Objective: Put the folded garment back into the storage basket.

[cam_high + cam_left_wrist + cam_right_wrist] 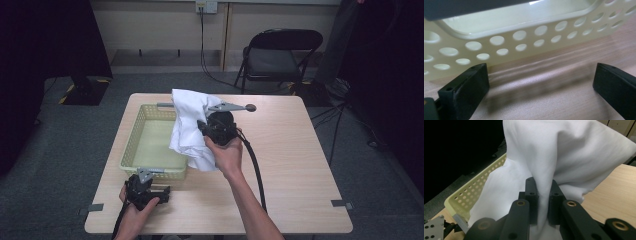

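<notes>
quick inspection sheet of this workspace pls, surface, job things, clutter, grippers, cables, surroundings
surface: wooden table, bare wood around the work, tape tabs at its near corners.
job's things: white cloth held up, hanging over the right rim of the pale yellow basket; the basket's visible floor is bare.
clutter: nothing seen.
grippers: right gripper has its jaws shut on a fold of the cloth; left gripper rests on the table by the basket's near wall, jaws open, nothing between them.
cables: a black cable trails from the right gripper along the forearm; more cables lie on the floor at the right.
surroundings: folding chair behind the table, grey carpet, wall socket.
</notes>
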The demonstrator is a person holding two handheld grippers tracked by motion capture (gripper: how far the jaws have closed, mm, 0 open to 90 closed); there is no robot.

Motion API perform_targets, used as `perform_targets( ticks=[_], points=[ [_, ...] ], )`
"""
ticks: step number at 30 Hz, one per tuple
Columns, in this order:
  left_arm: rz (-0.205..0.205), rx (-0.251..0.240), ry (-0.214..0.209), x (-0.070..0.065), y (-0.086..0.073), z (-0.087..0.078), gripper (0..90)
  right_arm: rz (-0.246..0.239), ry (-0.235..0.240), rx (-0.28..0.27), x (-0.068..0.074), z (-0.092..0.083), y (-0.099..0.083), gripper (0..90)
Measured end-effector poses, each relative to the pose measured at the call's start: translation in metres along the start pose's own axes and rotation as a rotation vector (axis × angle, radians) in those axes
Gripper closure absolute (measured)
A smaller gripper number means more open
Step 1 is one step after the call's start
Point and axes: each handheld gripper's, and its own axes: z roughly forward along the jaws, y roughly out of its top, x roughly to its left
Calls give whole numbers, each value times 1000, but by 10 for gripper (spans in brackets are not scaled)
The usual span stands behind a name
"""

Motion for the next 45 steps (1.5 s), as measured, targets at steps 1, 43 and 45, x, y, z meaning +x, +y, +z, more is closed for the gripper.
perform_targets(
  ticks=[1, 43, 45],
  points=[
    [0, 0, 0, 0, 0, 0, 0, -2, -1, 3, 1, 1, 1, 819],
    [-3, -1, 2, 0, 0, 0, 0, -11, 42, 26, 37, 61, 25, 819],
    [-2, 0, 2, 0, 0, 0, 0, -11, 45, 27, 39, 64, 26, 819]
  ],
)
